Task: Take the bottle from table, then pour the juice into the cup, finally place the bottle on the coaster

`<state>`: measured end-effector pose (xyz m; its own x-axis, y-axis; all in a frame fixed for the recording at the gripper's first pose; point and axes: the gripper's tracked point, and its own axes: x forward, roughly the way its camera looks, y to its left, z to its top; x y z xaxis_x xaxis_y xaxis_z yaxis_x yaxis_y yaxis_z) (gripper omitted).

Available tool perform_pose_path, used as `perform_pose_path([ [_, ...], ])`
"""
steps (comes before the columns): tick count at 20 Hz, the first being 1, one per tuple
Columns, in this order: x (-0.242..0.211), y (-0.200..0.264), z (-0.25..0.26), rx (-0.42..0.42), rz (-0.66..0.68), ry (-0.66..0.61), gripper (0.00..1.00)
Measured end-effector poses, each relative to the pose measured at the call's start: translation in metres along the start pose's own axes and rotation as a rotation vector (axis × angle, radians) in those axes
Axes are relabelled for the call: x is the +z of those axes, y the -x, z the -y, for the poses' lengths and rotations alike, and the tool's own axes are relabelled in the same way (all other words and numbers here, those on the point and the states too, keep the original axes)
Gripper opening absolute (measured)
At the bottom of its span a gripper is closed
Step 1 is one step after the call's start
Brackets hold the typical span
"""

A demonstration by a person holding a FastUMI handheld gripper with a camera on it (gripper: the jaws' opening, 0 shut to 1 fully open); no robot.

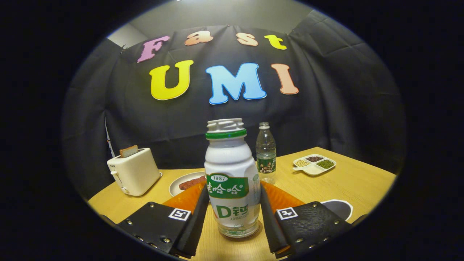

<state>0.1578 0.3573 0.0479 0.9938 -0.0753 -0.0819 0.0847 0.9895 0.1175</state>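
Both fingers [197, 214] flank upright bottle [232, 181] — wooden table [355, 181], black-draped booth.

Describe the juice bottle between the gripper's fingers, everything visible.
The juice bottle is white plastic, squat and waisted, with a ribbed white cap over a green ring and a green label. It stands upright on a round dark base on the wooden table, capped. The gripper brackets it: jaws close on both sides, firm contact not certain. An orange mat lies behind.

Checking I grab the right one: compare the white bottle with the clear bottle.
The white bottle is opaque, squat, uncapped, and stands between the gripper's fingers, which flank it. The clear bottle is see-through, slimmer, capped, and stands beyond it. Both are upright and carry green labels.
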Motion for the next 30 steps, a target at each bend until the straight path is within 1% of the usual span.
perform_pose_path([
  [2, -0.005, -0.007, 0.002, 0.000, -0.003, 0.023, 0.71],
  [6, -0.017, -0.020, 0.002, 0.012, -0.030, 0.025, 0.71],
  [13, -0.032, -0.027, 0.001, 0.030, -0.052, 0.015, 0.71],
  [19, -0.034, -0.023, -0.001, 0.037, -0.047, 0.038, 0.72],
  [24, -0.035, -0.017, 0.005, 0.042, -0.017, -0.002, 0.72],
  [27, -0.031, -0.016, 0.011, 0.026, -0.004, -0.013, 0.78],
  [29, -0.027, -0.011, 0.017, 0.009, 0.005, -0.001, 0.79],
  [30, -0.027, -0.011, 0.017, 0.010, 0.006, -0.005, 0.81],
])
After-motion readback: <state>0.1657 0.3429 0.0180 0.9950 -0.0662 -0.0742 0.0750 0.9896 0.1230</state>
